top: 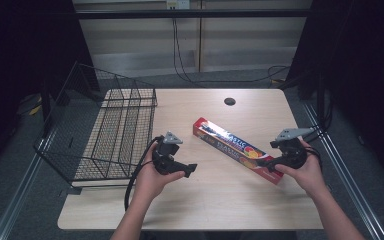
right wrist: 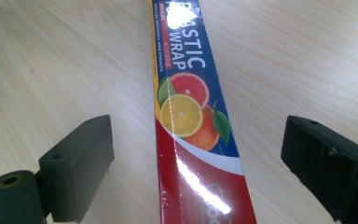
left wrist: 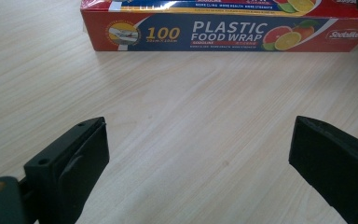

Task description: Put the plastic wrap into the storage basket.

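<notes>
Both grippers stand wide open over the pale wooden table (top: 220,200), and neither pad touches anything. From the high view the right gripper (top: 275,161) sits at the near end of the plastic food wrap box (top: 236,148), held in the person's right hand (top: 307,172), with its grey three-cornered plate tipped up above the hand. Its own view looks along the box lengthwise: the box (right wrist: 193,126) runs up the middle between the two black jaws, which are spread well to either side of it with bare wood showing in the gaps, so the box lies between them but is not gripped. That box is a long, narrow red and blue carton printed with citrus fruit, lying flat on the table at a slant, its far end toward the middle of the table and its near end toward the right edge. The left gripper (top: 190,169) is held in the person's left hand (top: 152,181) to the left of the box and apart from it, pointing across toward it. In the left gripper view the jaws frame bare tabletop, and the box (left wrist: 223,31) lies broadside across the top of the view, well beyond the tips. A black wire basket (top: 105,135) stands on the left part of the table, just beside the left gripper. A small round dark hole (top: 229,101) marks the table near its far edge.
</notes>
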